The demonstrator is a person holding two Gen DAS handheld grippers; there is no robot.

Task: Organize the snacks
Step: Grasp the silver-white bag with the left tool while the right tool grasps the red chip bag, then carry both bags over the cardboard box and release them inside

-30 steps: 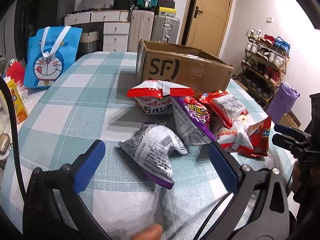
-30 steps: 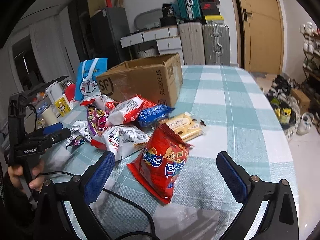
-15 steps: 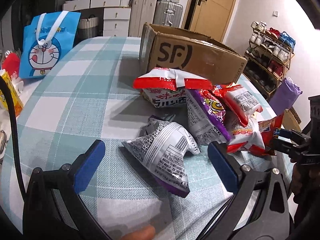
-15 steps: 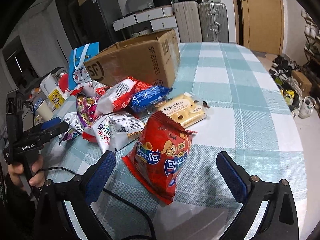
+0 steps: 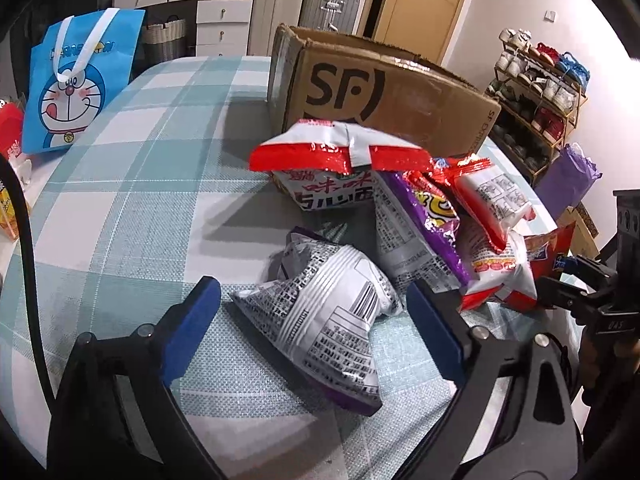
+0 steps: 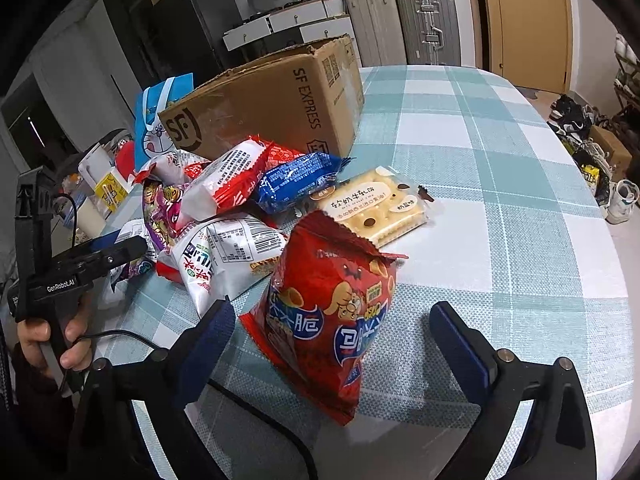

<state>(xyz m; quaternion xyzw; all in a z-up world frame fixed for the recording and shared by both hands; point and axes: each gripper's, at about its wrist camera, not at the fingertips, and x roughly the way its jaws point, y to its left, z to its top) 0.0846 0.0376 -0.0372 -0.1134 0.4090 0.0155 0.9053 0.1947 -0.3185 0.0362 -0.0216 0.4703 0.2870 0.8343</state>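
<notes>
- The left gripper (image 5: 314, 316) has its blue pads spread wide on either side of a silver-and-purple snack bag (image 5: 328, 316), with clear gaps on both sides.
- That bag lies print side up on the checked tablecloth (image 5: 120, 216), at the near edge of the snack pile.
- The right gripper (image 6: 332, 340) is likewise spread, its pads flanking a red chip bag (image 6: 332, 320) without contact.
- Behind the red bag lie a pale cracker pack (image 6: 372, 204), a blue packet (image 6: 296, 180) and a white noodle pack (image 6: 228, 256).
- A brown SF cardboard box (image 6: 280, 104) stands just behind the pile.
- A blue Doraemon bag (image 5: 76, 84) stands apart at the table's left edge.
</notes>
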